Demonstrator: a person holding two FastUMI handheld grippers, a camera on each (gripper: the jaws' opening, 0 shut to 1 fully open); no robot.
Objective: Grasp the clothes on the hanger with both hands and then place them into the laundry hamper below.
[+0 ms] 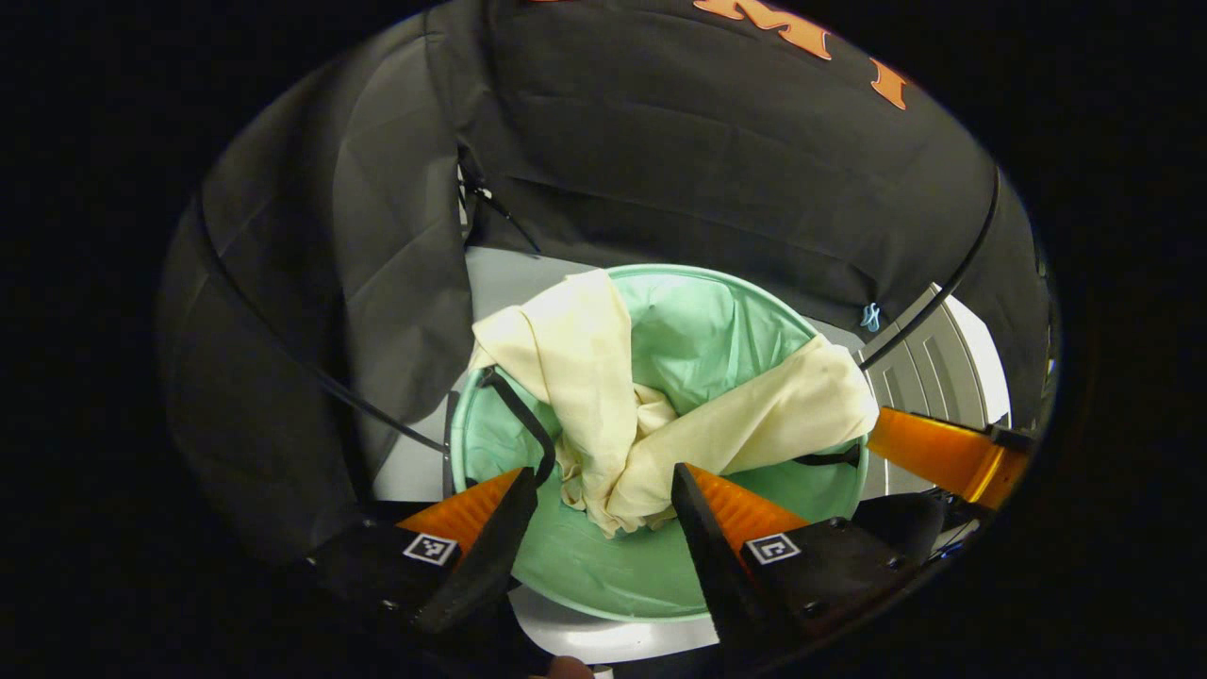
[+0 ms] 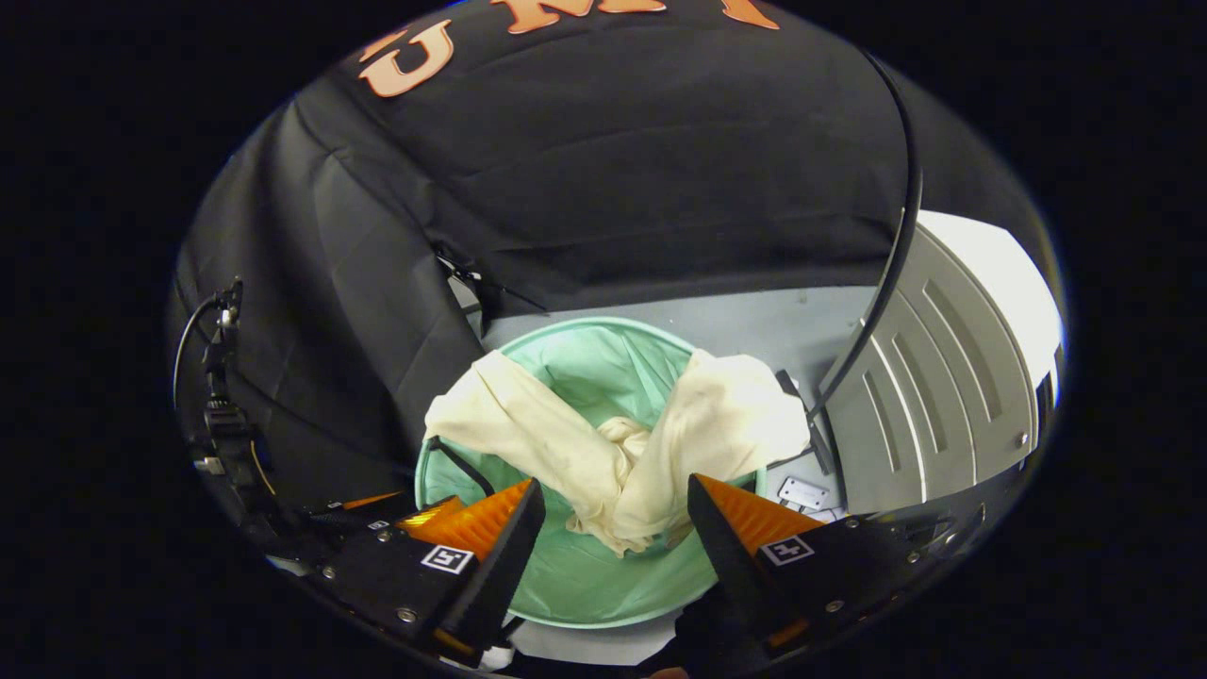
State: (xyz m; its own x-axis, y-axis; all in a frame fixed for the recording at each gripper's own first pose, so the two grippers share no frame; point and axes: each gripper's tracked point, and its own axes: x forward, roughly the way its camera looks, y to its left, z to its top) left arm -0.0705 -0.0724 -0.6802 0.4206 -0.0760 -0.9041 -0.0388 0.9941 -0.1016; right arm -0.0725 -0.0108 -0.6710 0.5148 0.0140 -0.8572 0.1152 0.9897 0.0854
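Both grippers' jaws gape empty above cream clothes [image 1: 603, 396] draped across hamper [image 1: 613, 585] rim-to-rim.

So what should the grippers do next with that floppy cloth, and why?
Probably nudge the two draped ends inward. The cream garment sits in the green hamper, but its ends hang over the rim on both sides. Both the left gripper and right gripper are open above it, holding nothing.
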